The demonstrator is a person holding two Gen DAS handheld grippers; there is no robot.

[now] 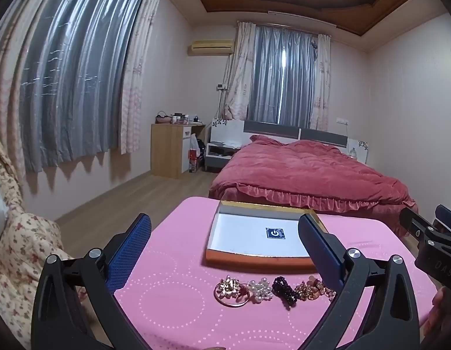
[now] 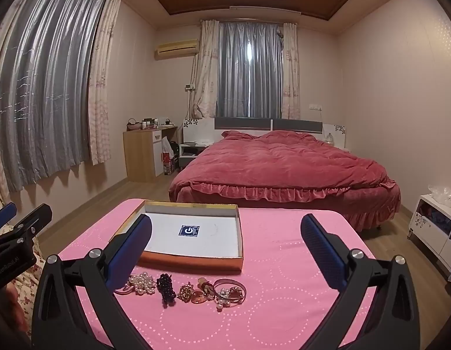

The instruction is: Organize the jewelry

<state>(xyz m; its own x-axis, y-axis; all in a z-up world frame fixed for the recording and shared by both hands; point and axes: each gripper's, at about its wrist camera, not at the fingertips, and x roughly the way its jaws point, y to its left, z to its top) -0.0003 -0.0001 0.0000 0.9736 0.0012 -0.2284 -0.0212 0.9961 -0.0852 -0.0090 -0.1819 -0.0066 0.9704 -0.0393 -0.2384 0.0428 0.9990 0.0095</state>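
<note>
A row of jewelry lies on the pink table (image 1: 173,300): a gold bangle with charms (image 1: 232,290), a white pearl cluster (image 1: 259,289), a dark bead piece (image 1: 284,290) and amber pieces (image 1: 308,289). Behind them sits an open shallow box (image 1: 254,258) with a white floor, an orange front wall and a small dark sticker. The right wrist view shows the same pearls (image 2: 143,283), dark beads (image 2: 166,289), amber pieces (image 2: 193,291), a bangle with a ring (image 2: 230,290) and the box (image 2: 193,259). My left gripper (image 1: 224,234) is open and empty above the table. My right gripper (image 2: 225,234) is open and empty too.
A bed with a red quilt (image 2: 283,163) stands beyond the table. A wooden desk (image 2: 143,153) is at the far wall. A white cabinet (image 2: 435,227) stands at the right, a floral-covered seat (image 1: 15,245) at the left.
</note>
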